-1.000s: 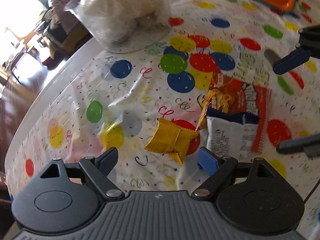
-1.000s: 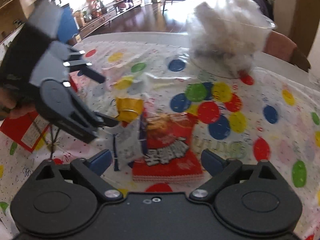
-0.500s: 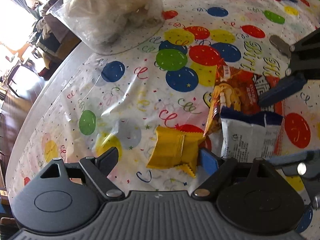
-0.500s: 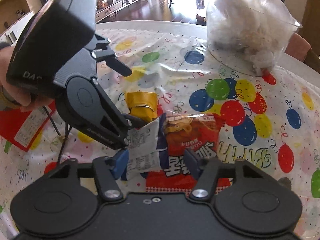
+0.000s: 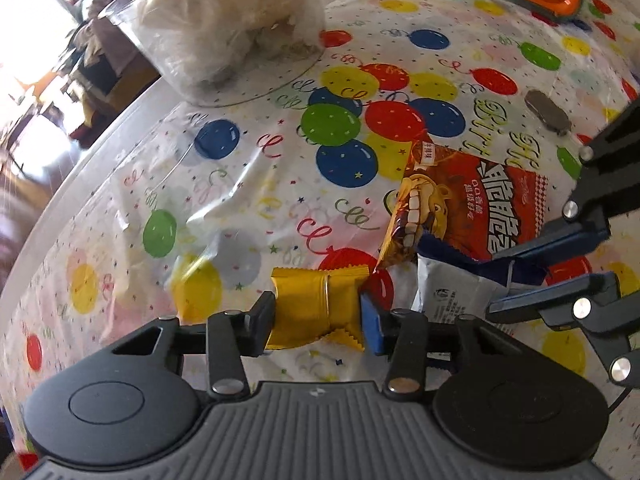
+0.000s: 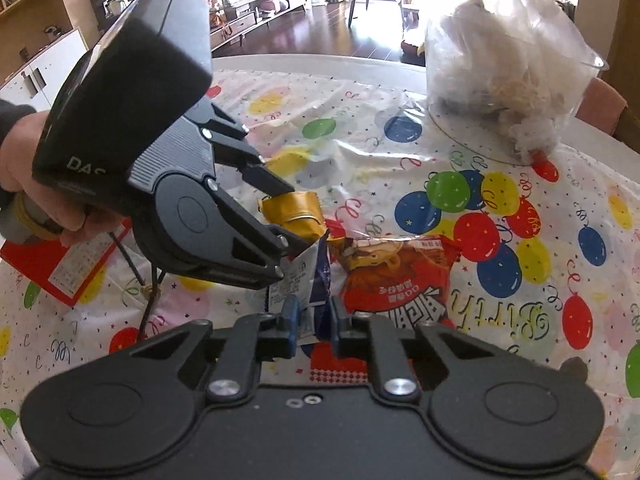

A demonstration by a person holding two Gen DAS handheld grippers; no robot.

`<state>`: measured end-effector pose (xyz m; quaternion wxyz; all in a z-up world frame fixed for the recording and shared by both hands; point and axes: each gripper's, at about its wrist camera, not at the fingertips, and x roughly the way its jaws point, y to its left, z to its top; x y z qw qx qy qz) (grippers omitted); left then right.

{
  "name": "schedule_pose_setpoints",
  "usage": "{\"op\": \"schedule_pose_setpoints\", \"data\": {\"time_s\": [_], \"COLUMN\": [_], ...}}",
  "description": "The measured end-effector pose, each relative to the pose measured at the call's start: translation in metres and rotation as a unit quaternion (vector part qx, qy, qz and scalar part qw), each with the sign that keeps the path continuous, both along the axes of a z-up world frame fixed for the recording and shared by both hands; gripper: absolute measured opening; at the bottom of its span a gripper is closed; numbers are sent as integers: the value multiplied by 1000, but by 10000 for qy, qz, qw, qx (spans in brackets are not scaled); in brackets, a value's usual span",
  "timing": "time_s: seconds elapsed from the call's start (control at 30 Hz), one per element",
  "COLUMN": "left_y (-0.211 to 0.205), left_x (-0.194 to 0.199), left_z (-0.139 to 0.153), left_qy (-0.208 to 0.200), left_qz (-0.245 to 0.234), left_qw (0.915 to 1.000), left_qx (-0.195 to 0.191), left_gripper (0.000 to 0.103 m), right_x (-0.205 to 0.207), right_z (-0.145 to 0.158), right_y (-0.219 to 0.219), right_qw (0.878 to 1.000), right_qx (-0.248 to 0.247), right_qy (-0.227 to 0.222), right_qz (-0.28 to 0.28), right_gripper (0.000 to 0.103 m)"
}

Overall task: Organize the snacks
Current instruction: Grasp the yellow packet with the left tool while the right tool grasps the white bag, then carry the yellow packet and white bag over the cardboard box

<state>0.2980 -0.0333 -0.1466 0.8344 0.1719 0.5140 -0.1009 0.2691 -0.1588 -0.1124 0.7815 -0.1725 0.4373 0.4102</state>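
Home living room, balloon-print party tablecloth (image 6: pixel 500 216), wooden shelving (image 6: pixel 28 8), TV console (image 6: pixel 256 4), dark wood floor (image 6: pixel 320 32)

Your yellow packet (image 5: pixel 316 304) is glossy foil with a crimped edge; just beside it, the red bag (image 5: pixel 472 204) shines too. Under them lies slick, wrinkled plastic tablecloth (image 5: pixel 240 184); your gripper bodies look matt plastic.

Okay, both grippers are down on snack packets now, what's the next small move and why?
Probably lift both straight up a little. The left gripper is closing with the gold packet between its pads, and the right gripper is pinched on the white-and-blue packet, which overlaps the red bag; lifting separates them.
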Motion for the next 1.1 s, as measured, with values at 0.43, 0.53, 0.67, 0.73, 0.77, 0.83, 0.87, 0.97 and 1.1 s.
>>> {"op": "schedule_pose_setpoints", "data": {"time_s": [0.43, 0.53, 0.67, 0.73, 0.77, 0.83, 0.87, 0.97, 1.1], "left_y": [20, 20, 23, 25, 27, 31, 34, 42, 56], "left_x": [-45, -60, -77, -87, -91, -98, -103, -113, -130], "left_z": [39, 52, 72, 84, 90, 100, 106, 120, 141], "left_qy": [-280, -381, -523, -617, -663, -736, -773, -877, -1055], "left_qz": [1425, 1525, 1648, 1698, 1719, 1784, 1815, 1937, 2046], "left_qw": [9875, 9849, 9818, 9802, 9795, 9776, 9767, 9736, 9693], "left_qx": [-620, -721, -791, -810, -816, -845, -844, -826, -868], "left_gripper": [44, 44, 44, 44, 44, 44, 44, 44, 44], "right_x": [-27, -35, -46, -51, -54, -60, -63, -72, -79], "right_z": [25, 37, 52, 61, 66, 78, 83, 101, 118], "right_y": [-8, -13, -18, -19, -19, -18, -17, -9, 6], "right_qw": [9994, 9990, 9983, 9979, 9977, 9971, 9969, 9958, 9943], "right_qx": [96, 185, 219, 282, 317, 383, 398, 471, 536], "right_qy": [-279, -362, -516, -564, -572, -644, -681, -778, -896], "right_qz": [-179, -174, -165, -173, -157, -117, -82, 42, 190], "right_gripper": [11, 11, 11, 11, 11, 11, 11, 11, 11]}}
